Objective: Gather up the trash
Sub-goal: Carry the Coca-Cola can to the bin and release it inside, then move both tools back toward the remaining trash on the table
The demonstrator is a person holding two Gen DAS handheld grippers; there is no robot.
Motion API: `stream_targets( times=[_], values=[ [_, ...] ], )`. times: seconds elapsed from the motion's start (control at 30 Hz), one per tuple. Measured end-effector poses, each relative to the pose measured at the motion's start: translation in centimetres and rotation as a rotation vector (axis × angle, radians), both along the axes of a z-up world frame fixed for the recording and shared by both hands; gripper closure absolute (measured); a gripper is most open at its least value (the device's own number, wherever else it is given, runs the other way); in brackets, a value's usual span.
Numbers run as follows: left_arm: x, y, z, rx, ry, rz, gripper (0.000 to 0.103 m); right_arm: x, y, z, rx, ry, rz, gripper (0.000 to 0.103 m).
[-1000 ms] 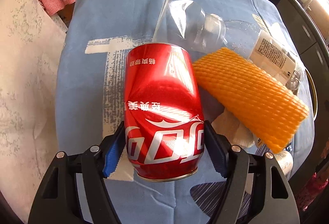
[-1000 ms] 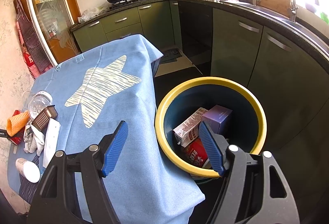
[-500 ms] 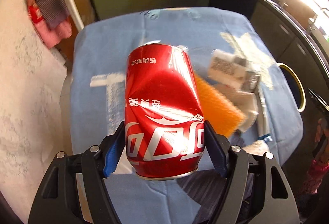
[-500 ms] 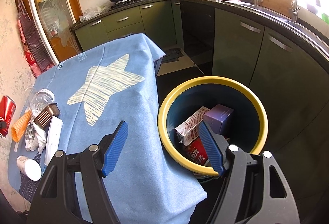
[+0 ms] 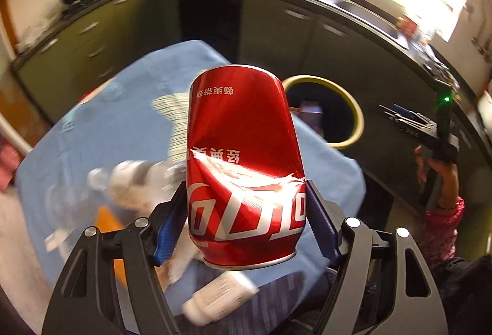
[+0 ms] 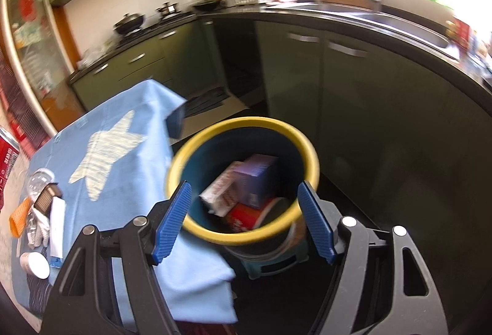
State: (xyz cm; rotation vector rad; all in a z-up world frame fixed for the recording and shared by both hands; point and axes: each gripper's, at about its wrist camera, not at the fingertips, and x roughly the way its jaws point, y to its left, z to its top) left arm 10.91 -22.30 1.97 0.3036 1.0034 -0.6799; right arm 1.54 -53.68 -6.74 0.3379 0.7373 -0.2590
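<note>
Overhead, left claw [image 5: 246,222] clamped on dented red can [image 5: 244,162]; right claw [image 6: 244,222] agape, empty, above yellow-rimmed bin [image 6: 187,150].

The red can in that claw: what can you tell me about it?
The red can looks like thin shiny metal, dented and creased mid-body, with white lettering that reads upside down from the left wrist view. Its silver rim faces the camera. The left claw clamps its lower sides between blue ribbed pads, holding it in the air above the blue tablecloth.
</note>
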Motion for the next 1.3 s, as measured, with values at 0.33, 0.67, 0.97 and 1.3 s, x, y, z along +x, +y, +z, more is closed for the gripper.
stream_targets(
  times=[0.33,0.67,0.97,1.3],
  values=[
    [4.1,-15.8,-3.5,0.01,0.128,-0.231,0.031,-3.3,-4.1,-1.5,0.045,-0.004,-0.097,0.035],
    [7.5,-25.7,-8.9,0.077,0.103,-0.32,0.021,-4.6,-6.0,-2.6,0.077,0.011,-0.138,0.035],
    [8.4,-21.5,-5.5,-0.007,0.082,-0.281,0.018,-4.3,-5.8,-3.0,0.09,0.013,-0.122,0.035],
    [5.6,-6.7,2.1,-0.243,-0.109,-0.102,0.009,-2.6,-3.5,-2.3,0.073,0.02,-0.06,0.035]
  ],
)
